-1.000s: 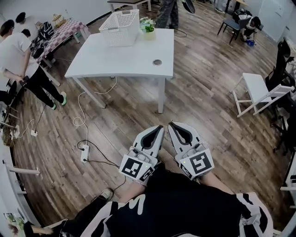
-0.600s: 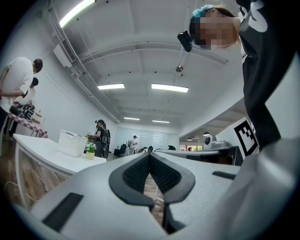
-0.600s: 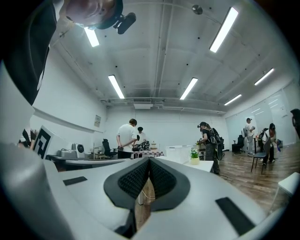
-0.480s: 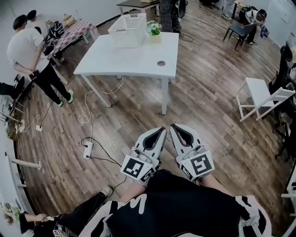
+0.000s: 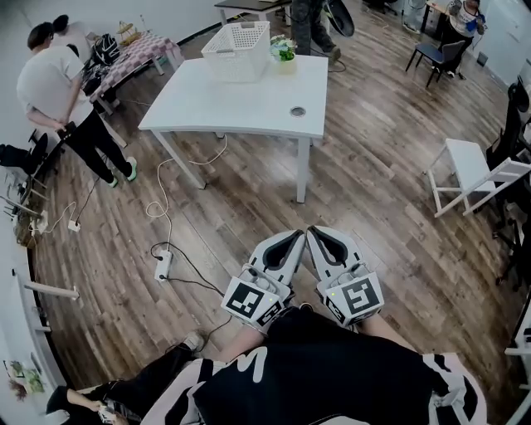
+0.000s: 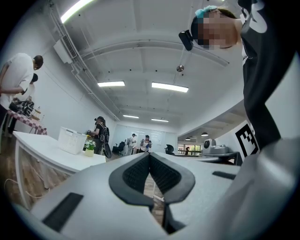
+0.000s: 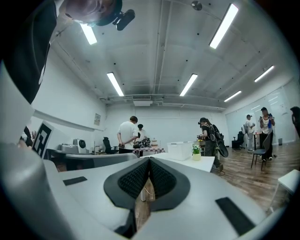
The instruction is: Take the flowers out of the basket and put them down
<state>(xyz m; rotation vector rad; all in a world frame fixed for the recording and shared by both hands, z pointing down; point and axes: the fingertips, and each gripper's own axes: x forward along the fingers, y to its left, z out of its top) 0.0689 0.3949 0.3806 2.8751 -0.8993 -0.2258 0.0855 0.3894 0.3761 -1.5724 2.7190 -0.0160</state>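
Note:
A white slatted basket (image 5: 238,39) stands at the far end of the white table (image 5: 241,100). A small pot of flowers (image 5: 284,51) stands on the table just right of the basket, outside it. Both grippers hang low in front of my body, over the wooden floor and well short of the table. My left gripper (image 5: 290,238) and right gripper (image 5: 315,234) lie side by side, each shut on nothing. In the left gripper view the basket (image 6: 71,139) and flowers (image 6: 89,148) show far off. The right gripper view shows the basket (image 7: 182,150) and flowers (image 7: 196,152) beyond its shut jaws.
A small round object (image 5: 297,110) lies on the table. One person (image 5: 62,87) stands at the left, another (image 5: 311,21) behind the table. A power strip with cables (image 5: 163,264) lies on the floor left of me. A white chair (image 5: 469,170) stands at the right.
The table, basket and flowers have shifted a little right and lower in the head view. The person at the left has moved. Both grippers stay shut, side by side.

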